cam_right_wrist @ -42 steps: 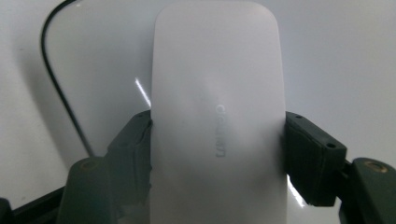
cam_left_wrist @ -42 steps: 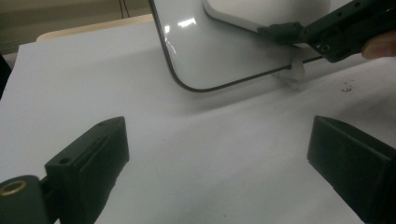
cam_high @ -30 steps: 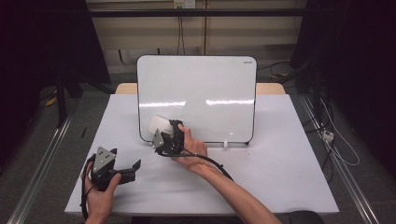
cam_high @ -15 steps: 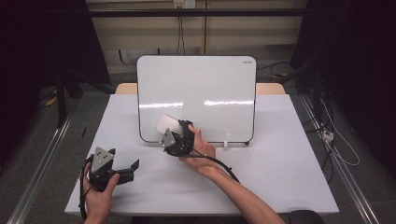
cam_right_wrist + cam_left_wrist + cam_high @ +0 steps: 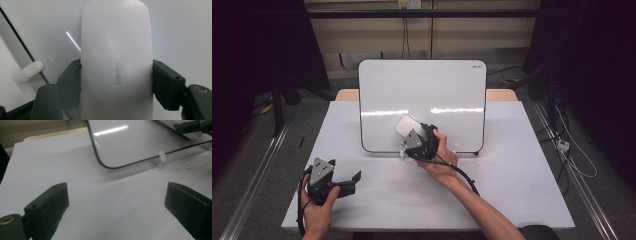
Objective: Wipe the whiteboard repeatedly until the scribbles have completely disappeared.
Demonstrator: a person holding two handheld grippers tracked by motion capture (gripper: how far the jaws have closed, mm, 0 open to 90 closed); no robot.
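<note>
Sitting clamped between right gripper jaws, white eraser

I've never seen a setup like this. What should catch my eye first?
First, the big whiteboard standing upright at the back of the white table. Next, the right tongs clamp a pale white eraser and hold it against the board's lower part. The left tongs rest open, near the table's front left.

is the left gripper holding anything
No, the left gripper has its jaws wide apart over the bare table, with nothing between them.
</note>
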